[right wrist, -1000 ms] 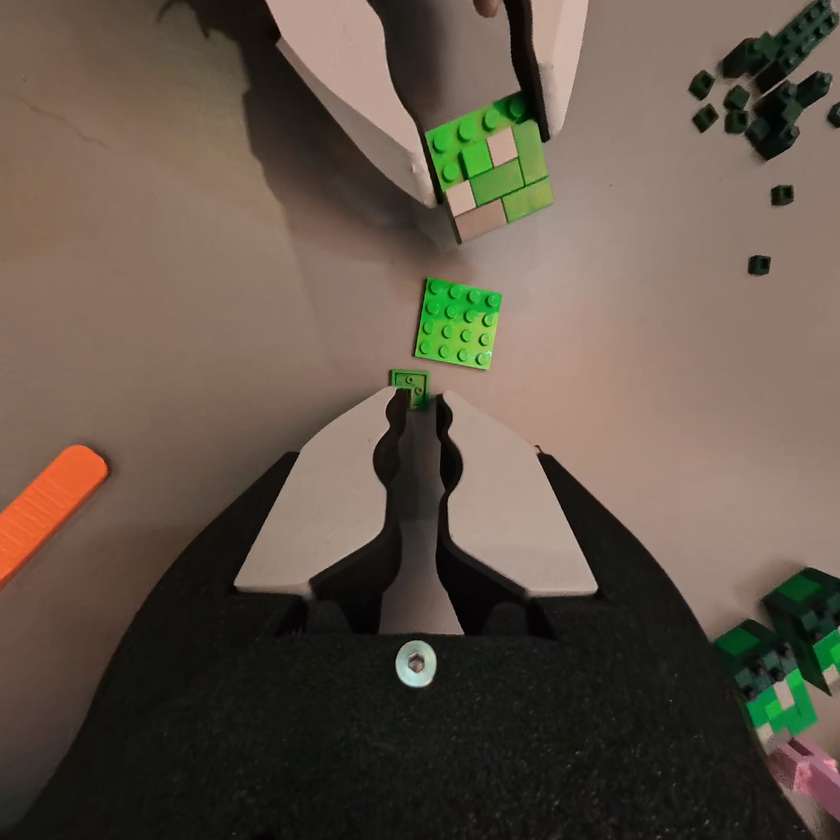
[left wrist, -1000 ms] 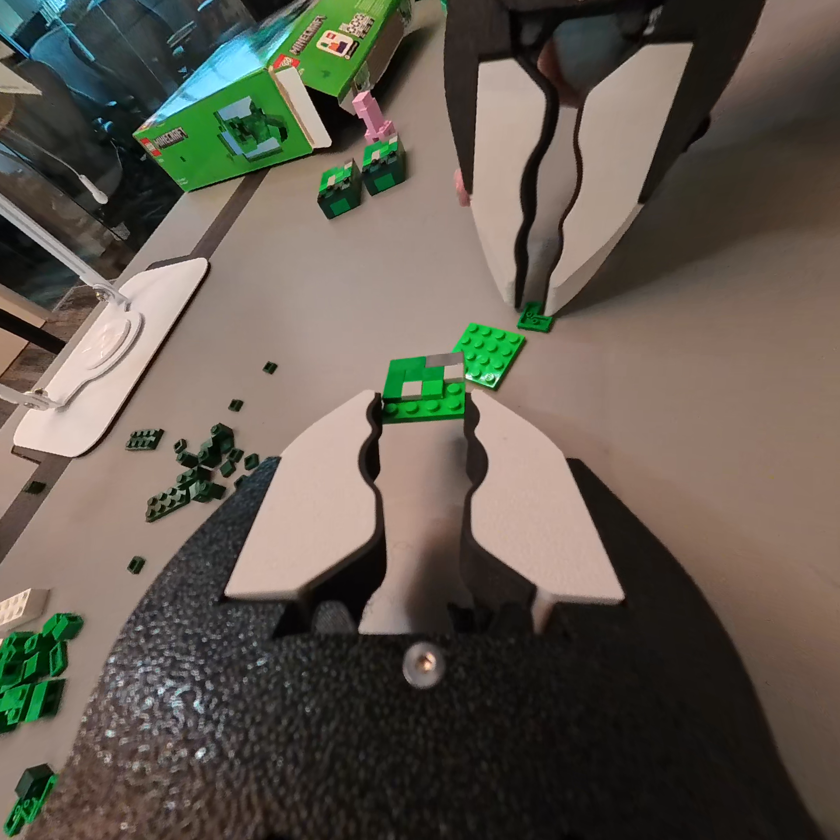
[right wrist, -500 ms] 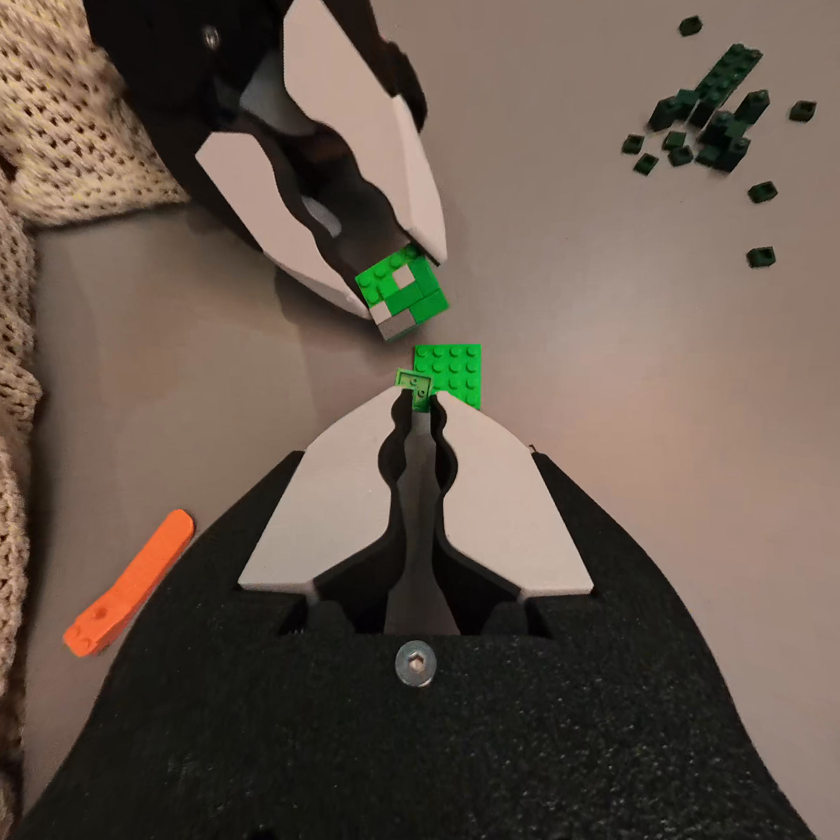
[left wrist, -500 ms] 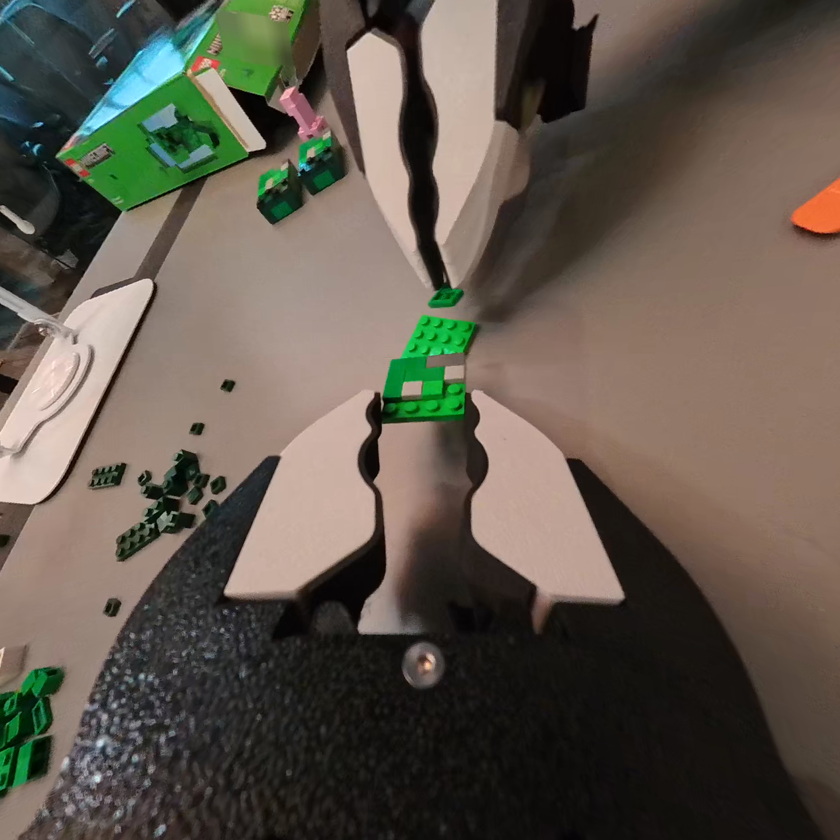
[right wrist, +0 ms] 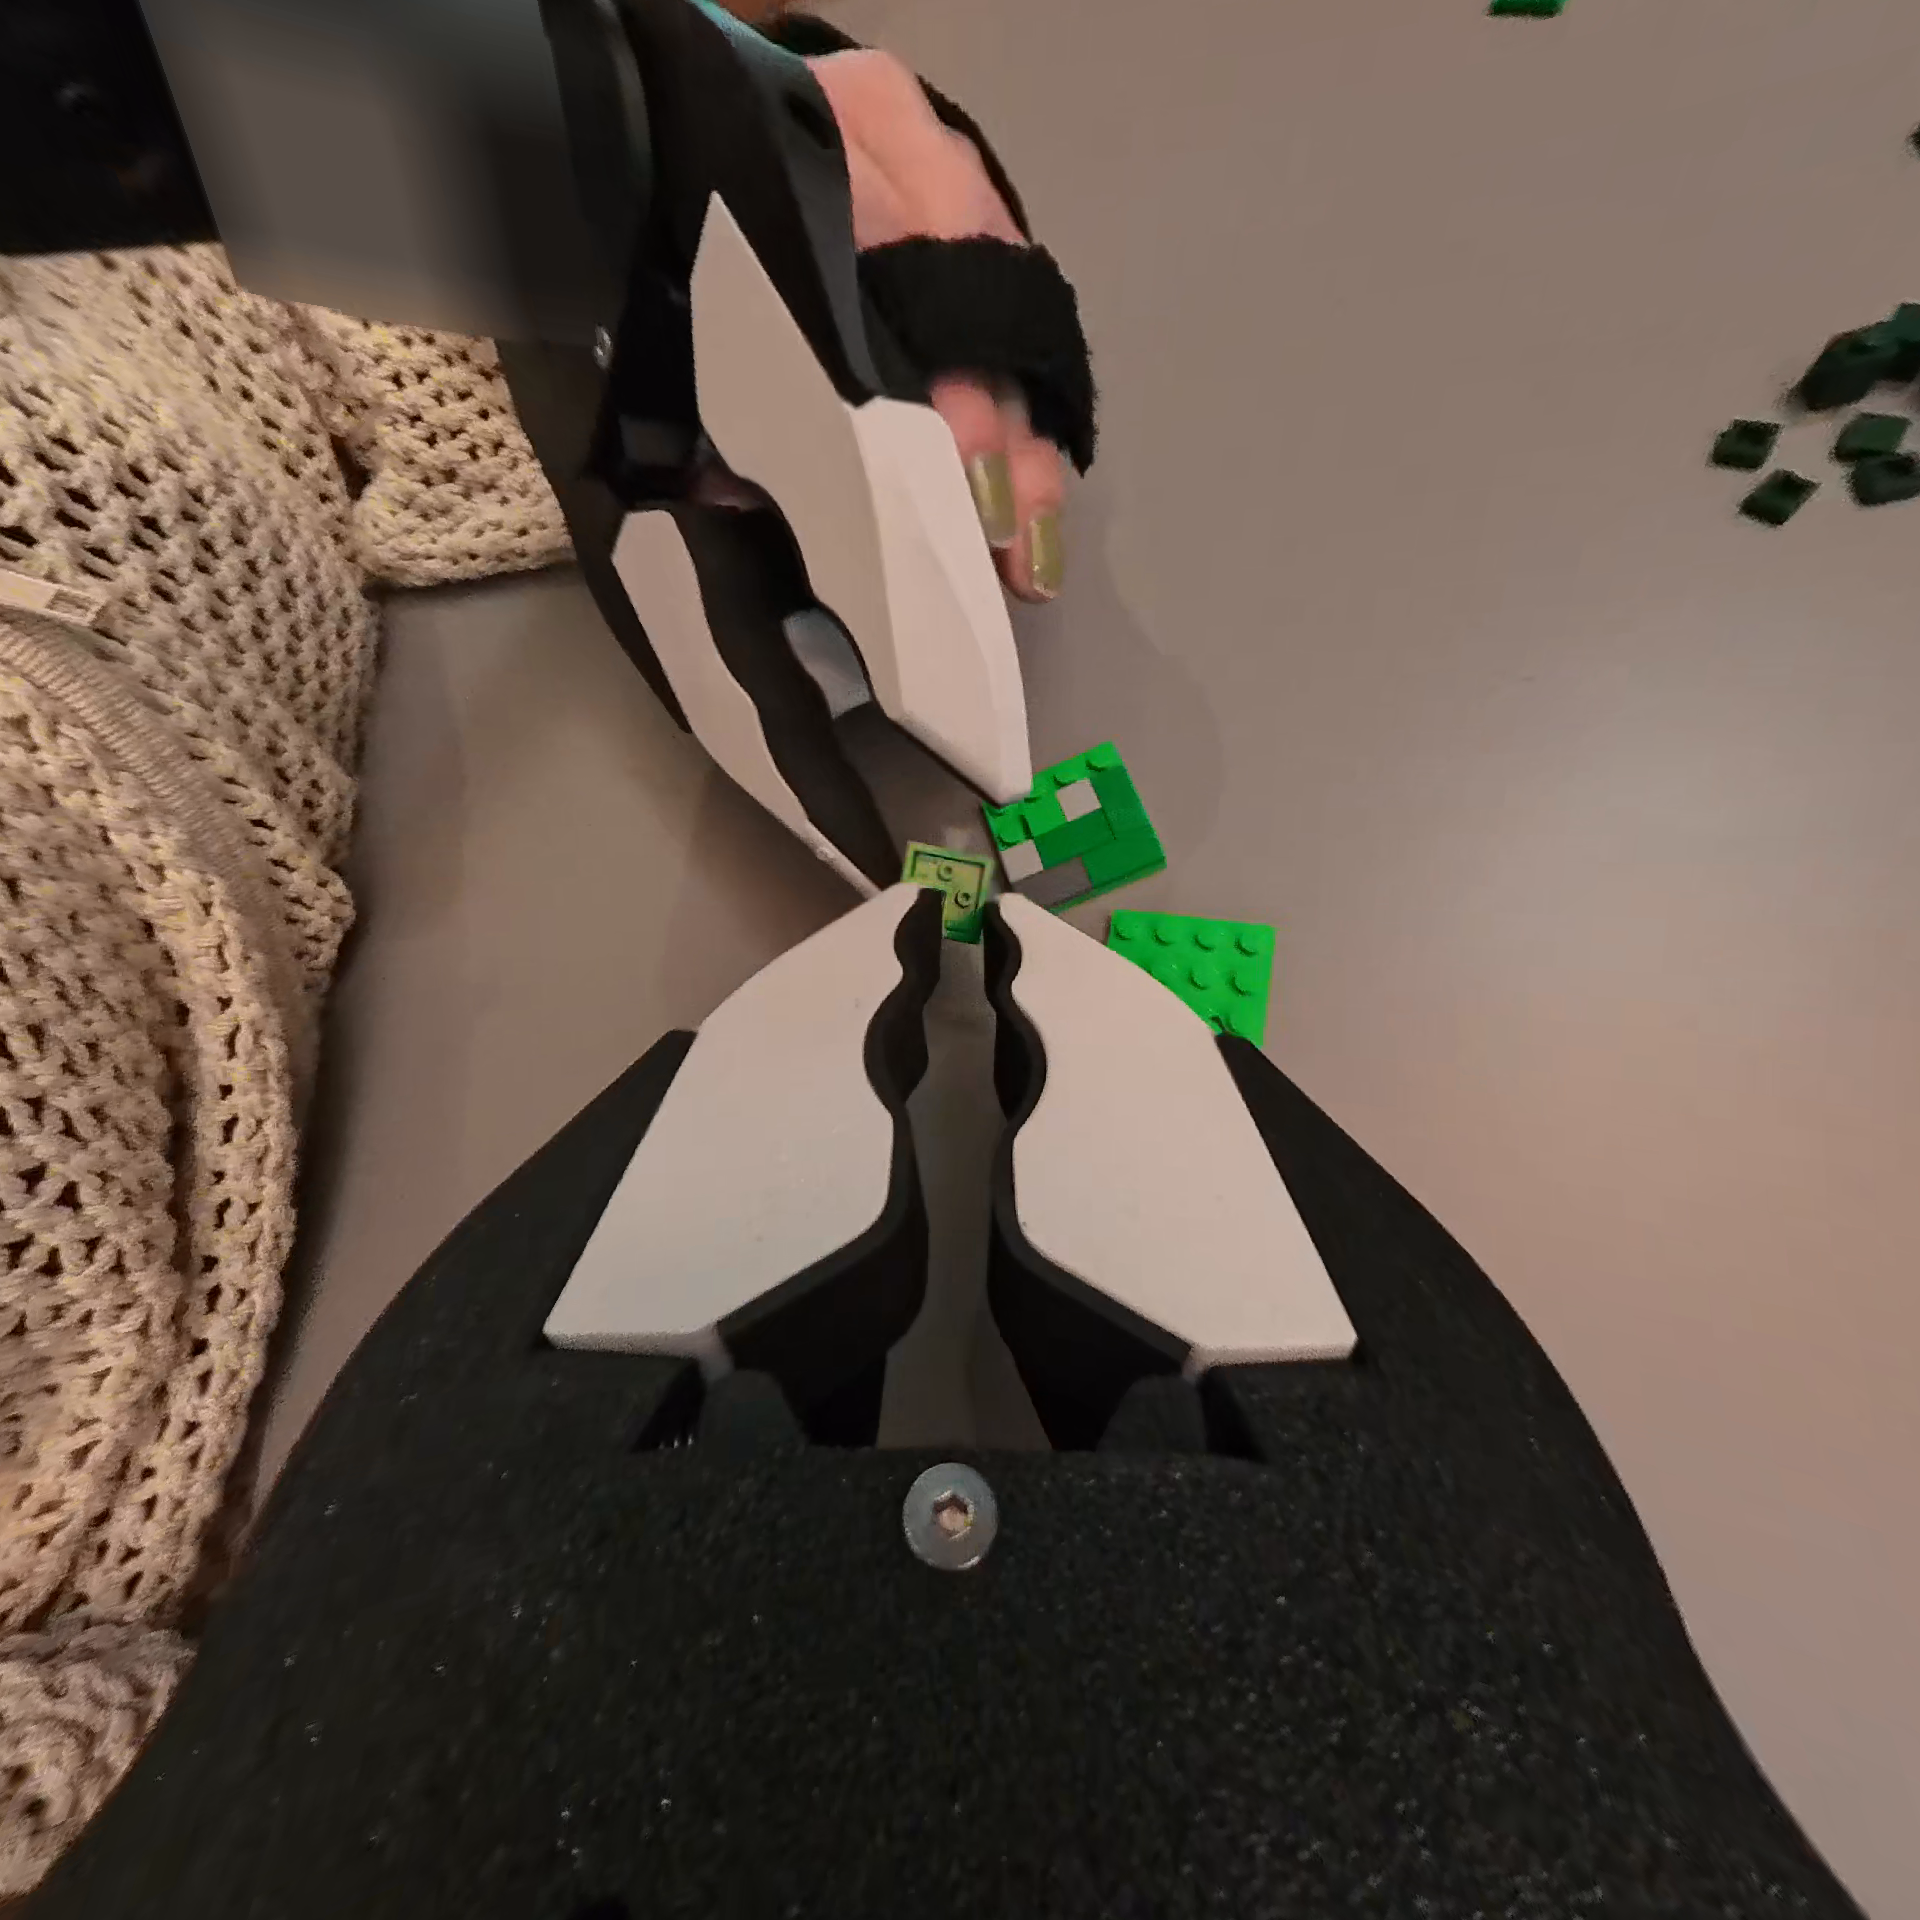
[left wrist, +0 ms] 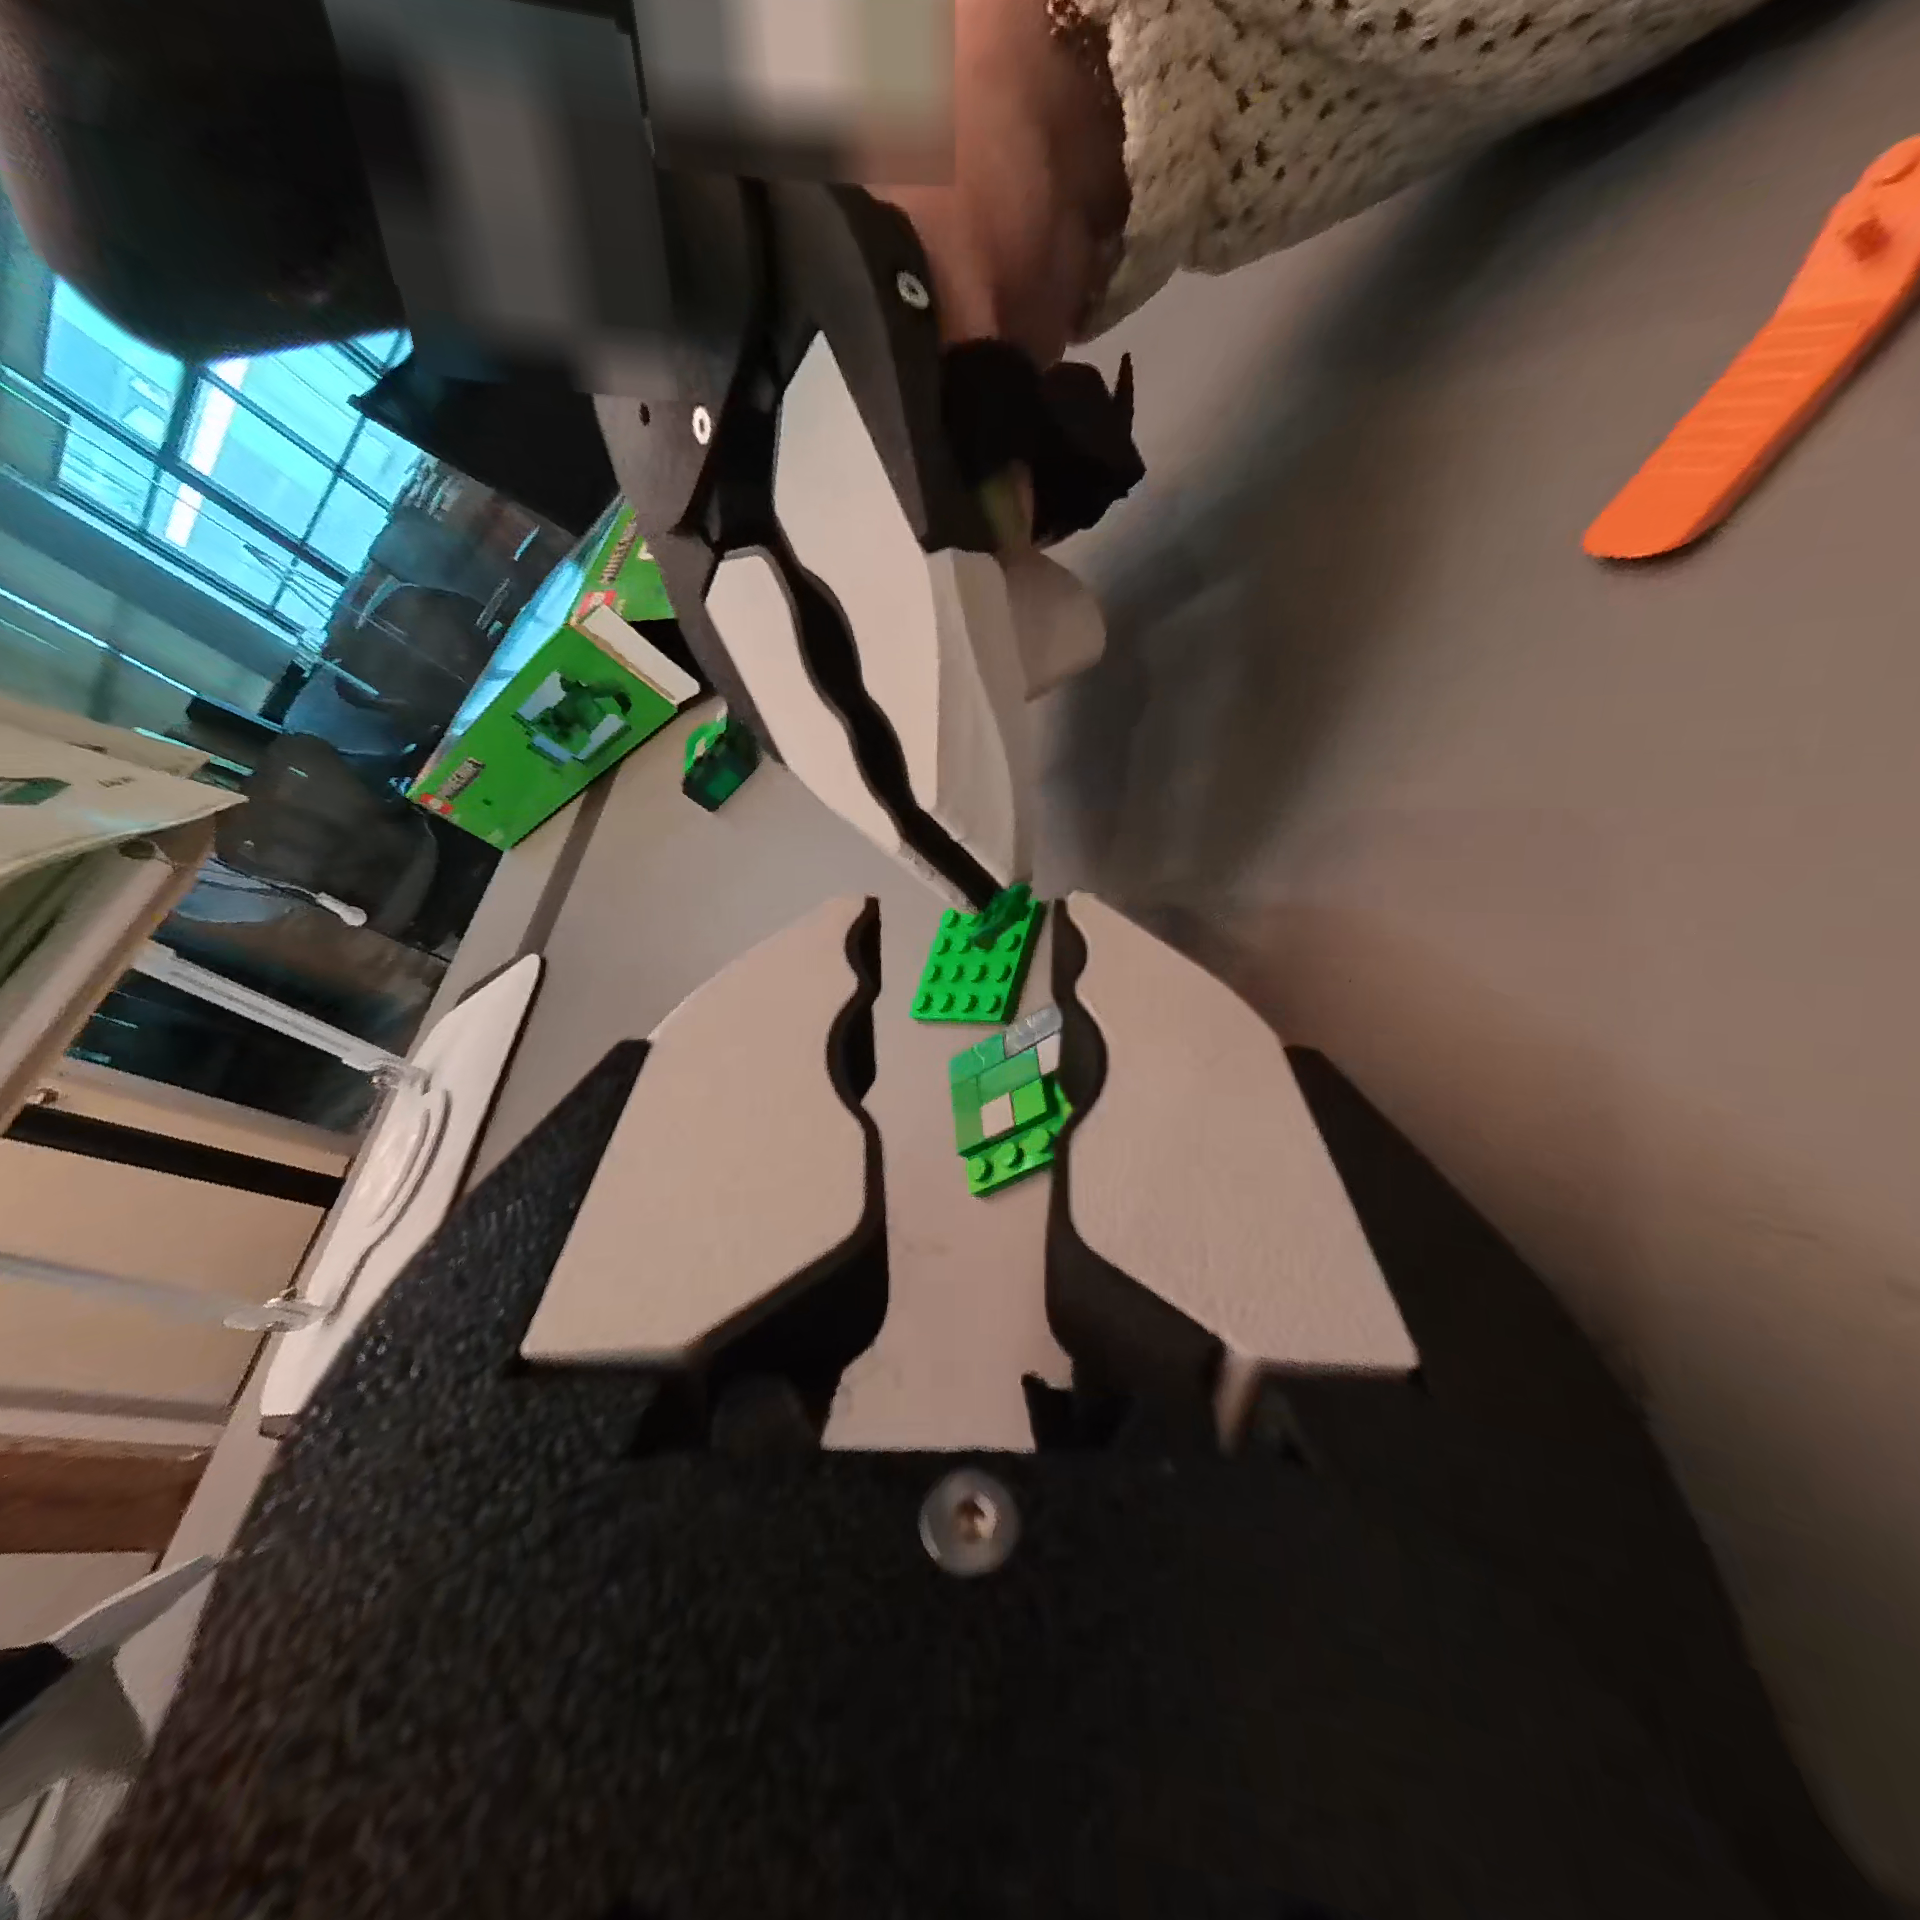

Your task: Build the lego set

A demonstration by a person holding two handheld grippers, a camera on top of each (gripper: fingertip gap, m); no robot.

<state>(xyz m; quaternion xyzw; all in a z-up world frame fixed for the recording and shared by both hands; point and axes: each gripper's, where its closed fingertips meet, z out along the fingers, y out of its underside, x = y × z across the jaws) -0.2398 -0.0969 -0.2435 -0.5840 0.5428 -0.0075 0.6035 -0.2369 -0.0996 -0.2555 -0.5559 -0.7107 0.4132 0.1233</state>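
Note:
My left gripper is open. The green plate with green, white and grey tiles lies loose in the gap between its fingers, close against the right finger. In the right wrist view this tiled plate sits beside the left gripper's upper fingertip. My right gripper is shut on a small green corner tile, held tip to tip with the left gripper. In the left wrist view the right gripper holds that tile over the far edge of a bare green 4x4 plate, which also shows in the right wrist view.
An orange brick separator lies to the far right. Green set boxes and a small green built block stand at the back. Loose dark green pieces lie to the right. A knitted sleeve fills the left. Left and right tips are no more than a few centimetres apart. The orange brick separator is about equally far from each gripper, around 15 cm.
The tiled plate has left my left gripper's tips and now lies loose between its fingers. Both grippers tilted and closed in on each other. The right one carried the corner tile over the 4x4 plate.

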